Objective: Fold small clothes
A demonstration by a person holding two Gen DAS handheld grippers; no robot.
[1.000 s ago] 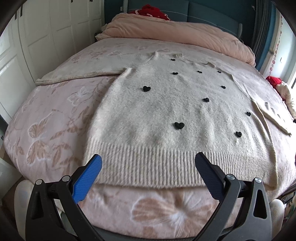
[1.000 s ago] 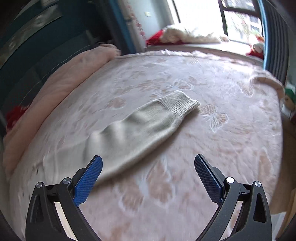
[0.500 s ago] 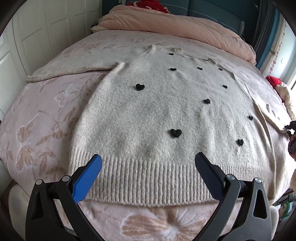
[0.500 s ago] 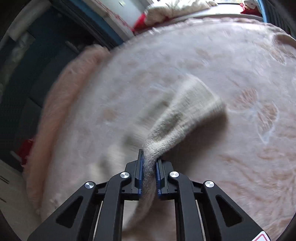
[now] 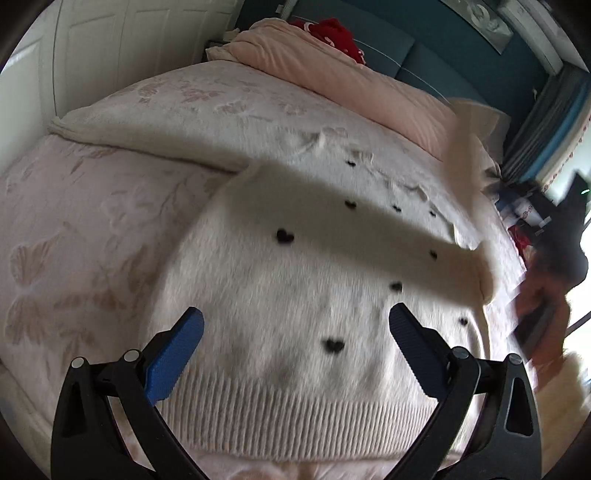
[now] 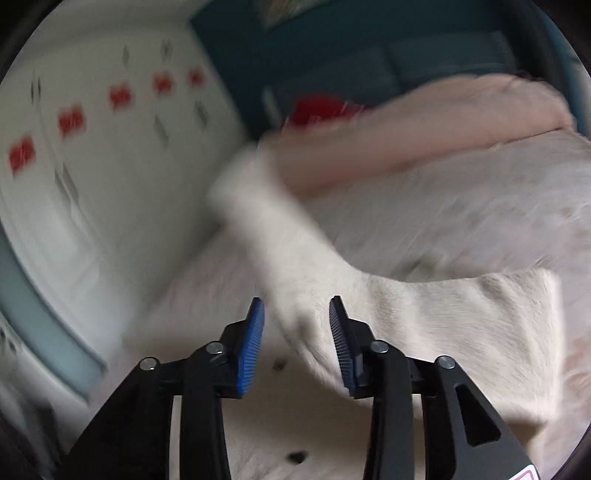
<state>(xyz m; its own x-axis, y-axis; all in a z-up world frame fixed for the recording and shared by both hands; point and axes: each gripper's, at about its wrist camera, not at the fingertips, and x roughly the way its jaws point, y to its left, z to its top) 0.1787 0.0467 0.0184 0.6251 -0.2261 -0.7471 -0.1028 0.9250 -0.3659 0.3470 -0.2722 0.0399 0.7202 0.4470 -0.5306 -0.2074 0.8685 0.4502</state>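
Observation:
A cream knit sweater (image 5: 295, 280) with small black hearts lies flat on the pink bed (image 5: 74, 229), ribbed hem nearest me. My left gripper (image 5: 295, 332) is open and empty above the hem. Its left sleeve (image 5: 147, 136) lies stretched out to the left. The right sleeve (image 6: 280, 243) is in the air over the sweater's front, blurred, and casts a dark band of shadow there. My right gripper (image 6: 297, 332) is partly open with the sleeve between its blue fingers (image 6: 253, 343); grip contact is not clear.
A pink duvet (image 5: 351, 81) and a red item (image 5: 332, 29) lie at the head of the bed against a teal headboard. White wardrobe doors (image 6: 92, 166) stand on the left side. The bed edge is just below the hem.
The right gripper, shut on the sleeve half a second ago, has swung it over the sweater body and its jaws have parted. The left gripper has moved in closer over the hem.

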